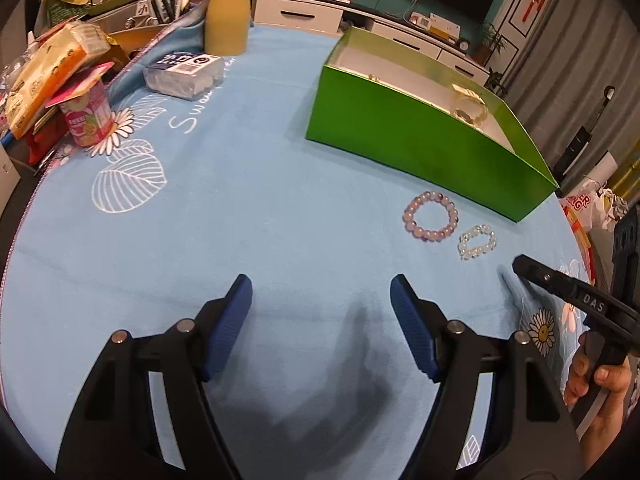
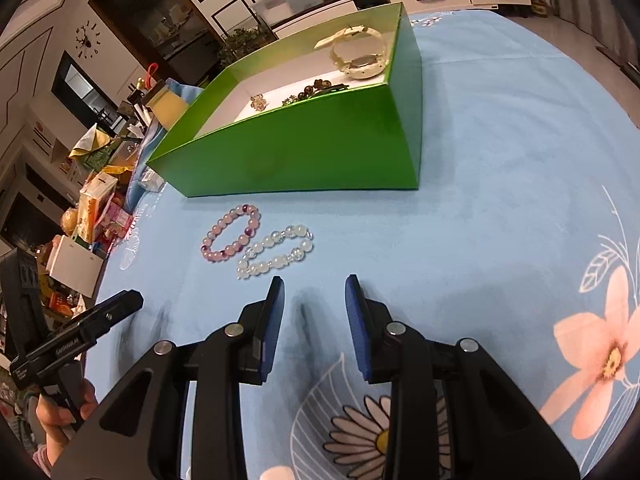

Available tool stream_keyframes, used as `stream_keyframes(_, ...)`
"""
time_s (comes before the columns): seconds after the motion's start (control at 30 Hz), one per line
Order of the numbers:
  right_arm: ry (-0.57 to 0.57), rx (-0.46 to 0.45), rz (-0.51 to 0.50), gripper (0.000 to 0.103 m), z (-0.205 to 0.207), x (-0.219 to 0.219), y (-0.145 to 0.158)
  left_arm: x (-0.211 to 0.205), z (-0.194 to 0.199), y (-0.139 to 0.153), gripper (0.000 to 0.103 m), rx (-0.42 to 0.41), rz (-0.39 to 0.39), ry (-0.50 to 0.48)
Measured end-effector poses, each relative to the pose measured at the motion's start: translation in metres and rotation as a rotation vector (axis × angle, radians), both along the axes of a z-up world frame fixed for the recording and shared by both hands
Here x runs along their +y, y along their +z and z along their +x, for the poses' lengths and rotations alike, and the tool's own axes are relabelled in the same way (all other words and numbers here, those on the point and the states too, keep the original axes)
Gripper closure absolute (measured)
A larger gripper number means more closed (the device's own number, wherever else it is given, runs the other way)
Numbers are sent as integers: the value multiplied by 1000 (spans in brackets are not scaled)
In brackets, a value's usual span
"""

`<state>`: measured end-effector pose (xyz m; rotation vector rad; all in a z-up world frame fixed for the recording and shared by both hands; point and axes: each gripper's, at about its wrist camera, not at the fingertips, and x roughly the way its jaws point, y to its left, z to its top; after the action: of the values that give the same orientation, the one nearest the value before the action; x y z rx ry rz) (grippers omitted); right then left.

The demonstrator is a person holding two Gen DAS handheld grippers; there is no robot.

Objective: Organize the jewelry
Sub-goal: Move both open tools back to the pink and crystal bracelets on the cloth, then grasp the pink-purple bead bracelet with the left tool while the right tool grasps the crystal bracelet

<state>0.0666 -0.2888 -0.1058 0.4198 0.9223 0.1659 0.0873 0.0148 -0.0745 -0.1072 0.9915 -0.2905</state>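
My left gripper (image 1: 321, 292) hangs over bare blue cloth on the counter (image 1: 248, 200), its blue-padded fingers (image 1: 230, 320) spread wide with nothing between them. My right gripper (image 2: 315, 294) has its fingers (image 2: 272, 328) at a narrower gap, also empty, just near of the two bracelets.

The pink-and-purple round-bead bracelet (image 2: 232, 239) lies flat on the cloth, and the clear-and-white glassy bead bracelet (image 2: 276, 255) sits just beside it to the right and slightly nearer me; I cannot tell whether they touch. Both rest a little near of the green open-topped cardboard box (image 2: 304, 148), whose tall near wall stands between them and the white box floor. Inside it I see a cream strapped wristwatch (image 2: 362, 54) at the far right end and a few small dark and gold trinkets (image 2: 316, 86) along the near wall.

From the left view the bracelets (image 1: 431, 217) are far and right of my left fingers, with the right gripper's black tip (image 1: 560, 284) poking in from the right edge.

Along the far left edge sits clutter: a pale yellow cylindrical container (image 1: 228, 20), a clear plastic packet with a dark label (image 1: 184, 74), a pink yogurt-style cup (image 1: 90, 114) and an orange-and-white carton (image 1: 48, 76) stacked on other items.
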Motion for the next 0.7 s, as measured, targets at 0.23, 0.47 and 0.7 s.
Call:
stream_keyframes(0.23, 14, -4, -29, 71, 12, 9, 0, -22, 12, 0, 30, -11, 20, -52)
stream_keyframes(0.47, 7, -10, -90, 71, 26, 17, 2, -46, 30, -3, 30, -23, 39, -105)
stream_keyframes(0.7, 23, -34, -330, 72, 33, 47, 3, -61, 47, -5, 30, -34, 41, -126)
